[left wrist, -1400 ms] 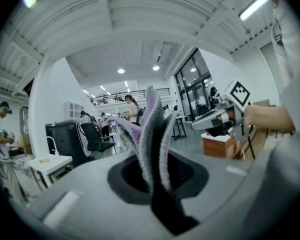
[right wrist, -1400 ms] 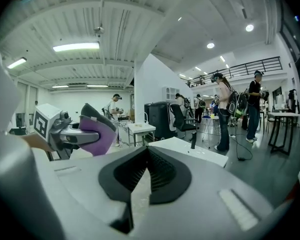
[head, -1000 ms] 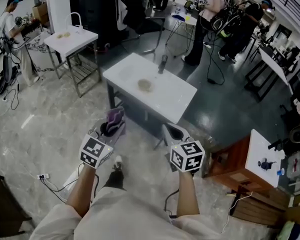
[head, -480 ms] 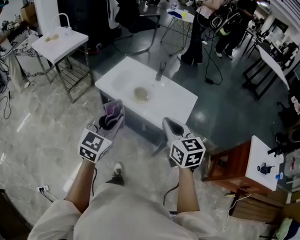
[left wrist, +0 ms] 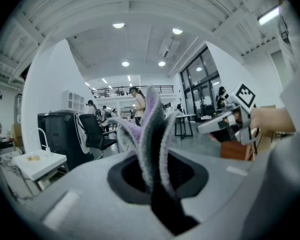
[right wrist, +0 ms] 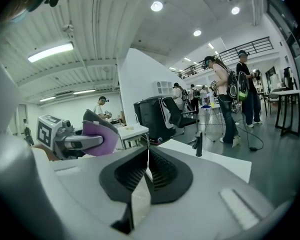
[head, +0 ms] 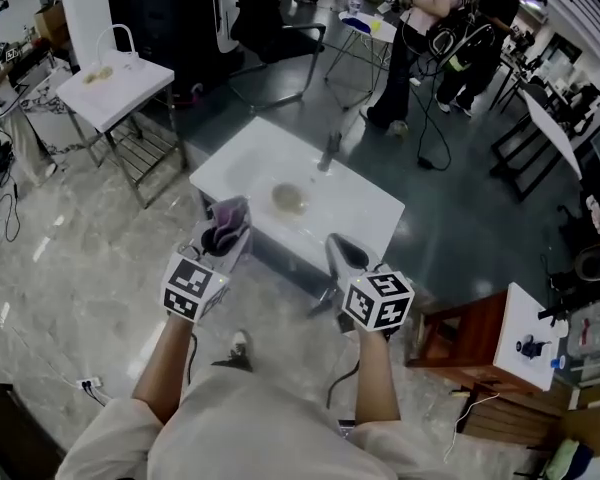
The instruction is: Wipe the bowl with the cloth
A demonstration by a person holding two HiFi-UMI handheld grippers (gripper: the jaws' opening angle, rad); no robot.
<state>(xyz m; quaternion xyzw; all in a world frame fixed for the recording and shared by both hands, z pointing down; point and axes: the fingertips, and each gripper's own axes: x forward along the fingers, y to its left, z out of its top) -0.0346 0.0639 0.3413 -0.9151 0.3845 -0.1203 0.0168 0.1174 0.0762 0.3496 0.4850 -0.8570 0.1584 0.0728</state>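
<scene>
While the bowl (head: 289, 198) is sitting untouched near the middle of the white table (head: 365, 206), well ahead of both grippers, the wipe is not yet starting.

Left gripper (head: 223, 248) is clamping the cloth (head: 228, 224), with purple-and-grey folds sticking up past the jaws. Risk, as I am judging it: only a pinched part is being held, so the loose folds may end up bunching against the bowl rim or pulling free under pressure.

The bowl is looking shallow and light, and nothing is steadying it. A one-sided wipe could be sending it sliding across the smooth top, toward the dark upright fitting (head: 328, 152) near the far edge, or off the table.

Right gripper (head: 342, 256) is holding its jaws fully together with nothing between them. It needs opening before bracing the bowl; a closed tip could be knocking it instead.

Surface: the table top is showing plain white and glossy, bare apart from bowl and fitting.

Room, left to right:
- A smaller white table (head: 130, 86) is standing at far left, carrying small items.
- Pale marble floor (head: 70, 268) is giving way to dark grey floor (head: 450, 218) beside the main table.
- A black chair (head: 265, 23) is standing behind.
- Several people (head: 420, 38) are standing upper right among cables.
- A wooden cabinet (head: 467, 328) is sitting lower right.
</scene>
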